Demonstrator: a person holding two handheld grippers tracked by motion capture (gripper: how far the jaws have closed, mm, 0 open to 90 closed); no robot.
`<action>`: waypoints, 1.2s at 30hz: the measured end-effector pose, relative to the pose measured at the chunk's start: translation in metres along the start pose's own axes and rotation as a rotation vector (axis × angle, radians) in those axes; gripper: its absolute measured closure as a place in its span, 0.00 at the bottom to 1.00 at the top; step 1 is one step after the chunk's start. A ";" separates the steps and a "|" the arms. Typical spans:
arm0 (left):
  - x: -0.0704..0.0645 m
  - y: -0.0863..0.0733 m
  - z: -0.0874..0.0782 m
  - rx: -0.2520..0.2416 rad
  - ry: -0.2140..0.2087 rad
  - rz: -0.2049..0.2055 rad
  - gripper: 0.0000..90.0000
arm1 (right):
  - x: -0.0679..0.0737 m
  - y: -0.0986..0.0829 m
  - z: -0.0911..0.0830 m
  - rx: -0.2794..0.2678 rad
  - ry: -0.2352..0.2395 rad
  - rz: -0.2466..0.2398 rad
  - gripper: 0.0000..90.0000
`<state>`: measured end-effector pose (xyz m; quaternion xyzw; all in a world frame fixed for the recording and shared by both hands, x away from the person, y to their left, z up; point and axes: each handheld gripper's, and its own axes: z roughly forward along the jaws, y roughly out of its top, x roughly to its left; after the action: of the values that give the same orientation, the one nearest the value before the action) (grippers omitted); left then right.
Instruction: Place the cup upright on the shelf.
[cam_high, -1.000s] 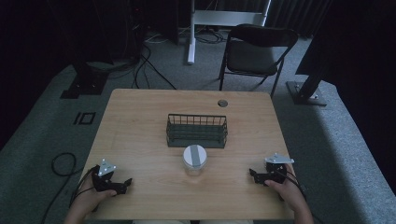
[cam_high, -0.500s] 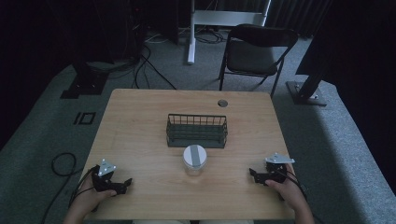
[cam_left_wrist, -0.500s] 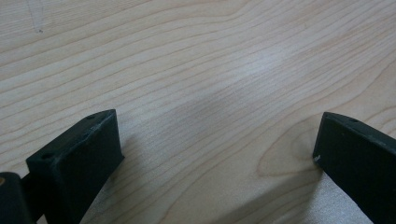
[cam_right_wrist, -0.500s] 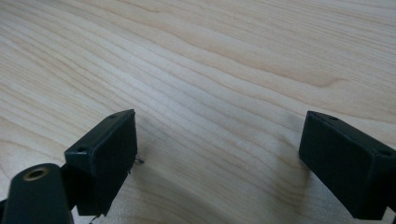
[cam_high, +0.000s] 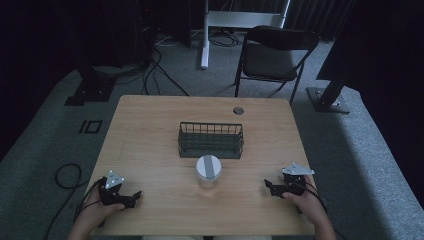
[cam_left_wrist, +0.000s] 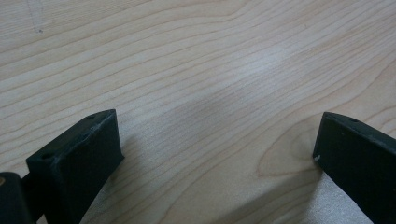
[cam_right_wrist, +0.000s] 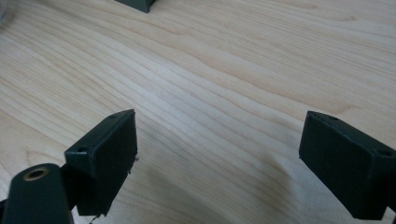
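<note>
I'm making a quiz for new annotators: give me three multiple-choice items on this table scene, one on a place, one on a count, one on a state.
1. Where does the jar stand?
A. inside the basket
B. on the table just in front of the basket
C. at the table's far edge

2. How many jars are on the table?
A. one
B. two
C. three

3. How do the left gripper's jaws stand?
A. shut on the jar
B. shut on nothing
C. open over bare wood

Answers: 1 B, the high view shows the jar beside the near side of the basket. 2 A, a single lidded jar is seen. 3 C, the left gripper view shows the jaws wide apart with wood grain between them.
</note>
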<state>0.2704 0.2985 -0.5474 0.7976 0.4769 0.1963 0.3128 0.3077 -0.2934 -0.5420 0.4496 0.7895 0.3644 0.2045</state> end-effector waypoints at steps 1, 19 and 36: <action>0.000 0.000 0.000 0.000 0.000 0.000 0.01 | 0.001 0.001 0.000 0.000 0.003 -0.003 0.13; 0.000 0.000 0.000 0.000 0.000 0.000 0.01 | 0.030 0.024 0.005 -0.046 0.096 -0.083 0.13; 0.000 0.000 0.000 -0.001 0.000 0.000 0.01 | 0.063 0.040 0.019 -0.073 0.217 -0.152 0.13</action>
<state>0.2704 0.2985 -0.5474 0.7976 0.4766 0.1965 0.3132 0.3105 -0.2187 -0.5238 0.3387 0.8250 0.4227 0.1611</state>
